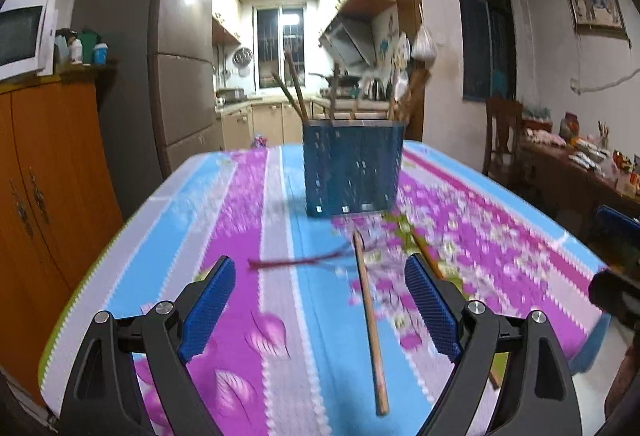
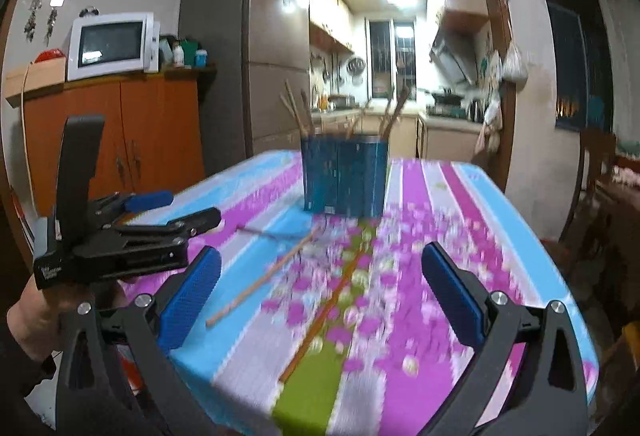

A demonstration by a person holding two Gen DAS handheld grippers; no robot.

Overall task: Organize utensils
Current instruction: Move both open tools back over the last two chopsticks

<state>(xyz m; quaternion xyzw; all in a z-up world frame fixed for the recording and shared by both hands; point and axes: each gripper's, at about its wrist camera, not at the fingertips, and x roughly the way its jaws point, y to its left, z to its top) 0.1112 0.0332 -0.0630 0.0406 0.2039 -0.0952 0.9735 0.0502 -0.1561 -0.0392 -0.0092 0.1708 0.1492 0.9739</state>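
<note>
A blue perforated utensil holder (image 1: 352, 169) stands on the flowered tablecloth with several chopsticks upright in it; it also shows in the right wrist view (image 2: 345, 177). A light wooden chopstick (image 1: 370, 320) lies on the cloth between my left gripper's (image 1: 320, 310) open fingers. A dark reddish chopstick (image 1: 296, 260) lies crosswise ahead, and another (image 1: 426, 254) runs beside the right finger. In the right wrist view the light chopstick (image 2: 260, 282) and an orange-brown one (image 2: 328, 306) lie ahead of my open, empty right gripper (image 2: 320, 300). The left gripper (image 2: 132, 232) appears at the left, hand-held.
The table (image 2: 532, 236) ends close at the near and right edges. An orange cabinet (image 2: 120, 139) with a microwave (image 2: 110, 45) and a fridge (image 2: 244, 51) stand left. A chair (image 1: 500, 131) and a cluttered side table (image 1: 580, 163) stand right.
</note>
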